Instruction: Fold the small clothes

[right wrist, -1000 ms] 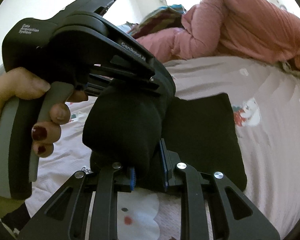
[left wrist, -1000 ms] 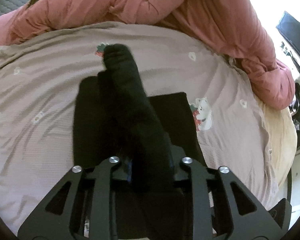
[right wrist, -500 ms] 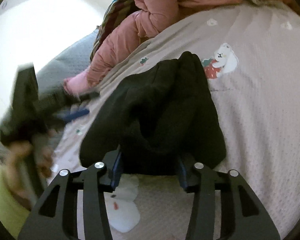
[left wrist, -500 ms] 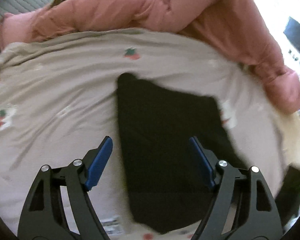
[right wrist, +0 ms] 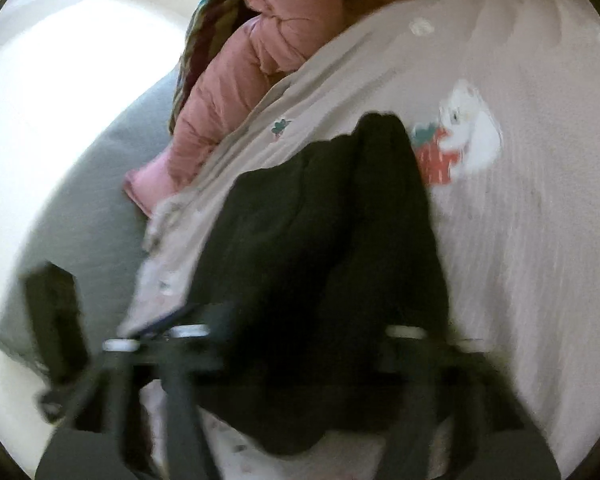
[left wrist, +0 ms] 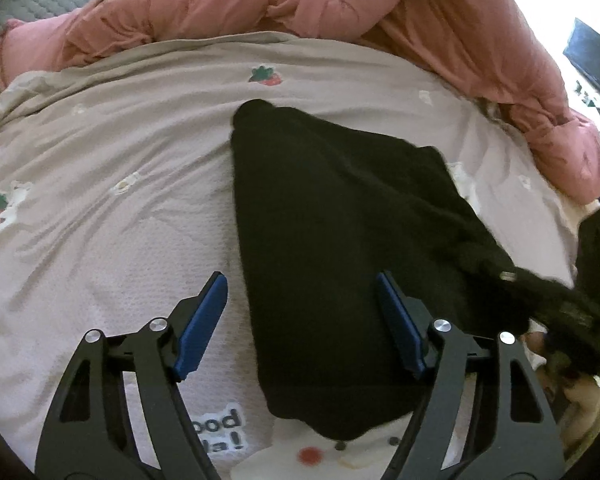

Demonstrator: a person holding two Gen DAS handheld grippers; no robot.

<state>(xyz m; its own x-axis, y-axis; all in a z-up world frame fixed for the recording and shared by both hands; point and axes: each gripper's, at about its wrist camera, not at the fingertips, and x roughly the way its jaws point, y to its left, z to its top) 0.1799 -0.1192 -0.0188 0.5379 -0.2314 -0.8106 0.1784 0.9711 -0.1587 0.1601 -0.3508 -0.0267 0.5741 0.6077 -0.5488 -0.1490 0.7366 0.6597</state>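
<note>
So the black knit garment (left wrist: pixel 332 248) is lying mostly flat on the grey printed bedsheet (left wrist: pixel 100 184), just below the pink puffy duvet (left wrist: pixel 340 4). Left gripper (left wrist: pixel 300 320) hangs wide apart over the near edge, gripping nothing, blue pads either side of the cloth. Right gripper (right wrist: pixel 300 344) is blurry, but its jaws have just been closing, with a bunch of the black fabric between them. Looks soft, floppy and light, so I'd pinch corners or the hem rather than the middle.
</note>
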